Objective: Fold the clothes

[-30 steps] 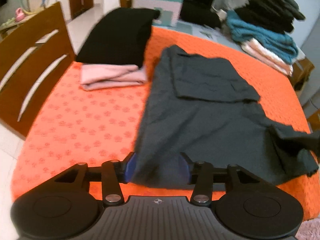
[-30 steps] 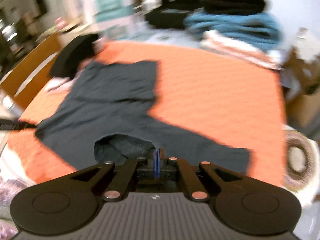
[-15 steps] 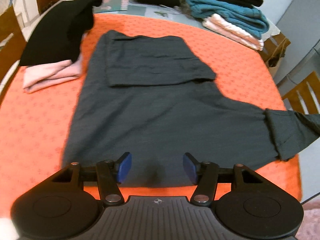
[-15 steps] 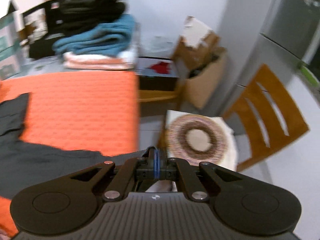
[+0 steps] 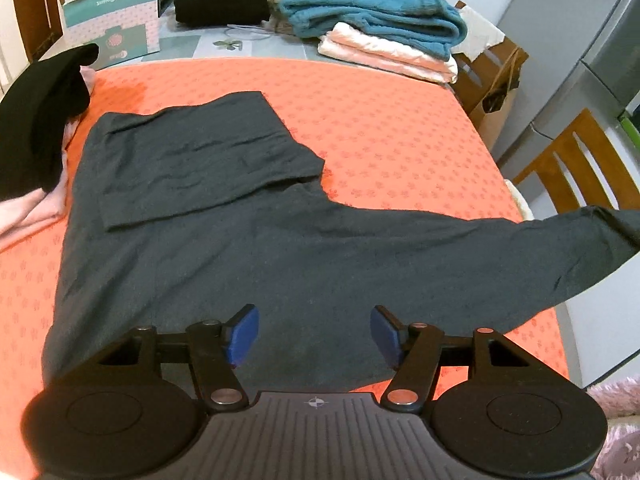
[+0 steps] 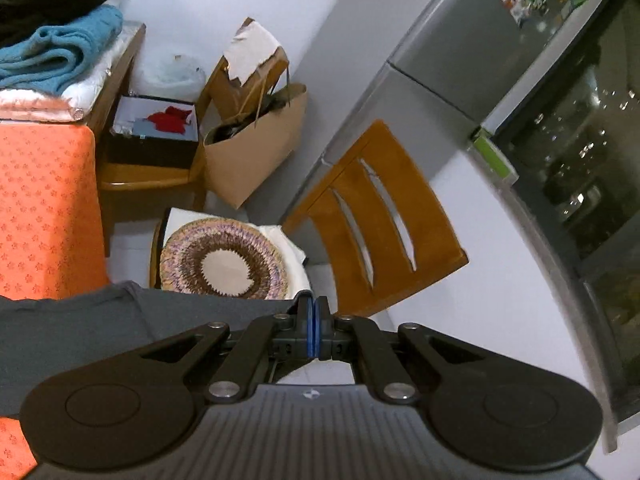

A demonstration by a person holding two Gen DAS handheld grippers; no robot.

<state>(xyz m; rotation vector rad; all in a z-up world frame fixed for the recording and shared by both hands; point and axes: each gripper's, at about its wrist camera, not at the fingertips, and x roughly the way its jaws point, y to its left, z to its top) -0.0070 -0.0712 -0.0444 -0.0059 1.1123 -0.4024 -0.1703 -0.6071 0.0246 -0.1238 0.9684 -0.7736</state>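
A dark grey long-sleeved shirt [image 5: 224, 240] lies flat on the orange tablecloth [image 5: 384, 128], one sleeve folded over its body. My left gripper [image 5: 314, 334] is open just above the shirt's near hem, holding nothing. The other sleeve [image 5: 580, 240] is stretched out to the right, past the table's edge. My right gripper [image 6: 312, 330] is shut on that sleeve's end [image 6: 120, 320] and holds it in the air beyond the table, facing the room.
A black garment on a folded pink one [image 5: 36, 128] lies at the left. Stacked folded clothes [image 5: 380, 28] and boxes [image 5: 112, 16] stand at the back. A wooden chair [image 6: 372, 216] with a round cushion [image 6: 224, 264], a paper bag [image 6: 256, 140] and a fridge [image 6: 500, 40] are to the right.
My right gripper has pulled the sleeve out to the right, off the table, and swung away from the shirt. My left gripper has moved right along the hem and stayed open.
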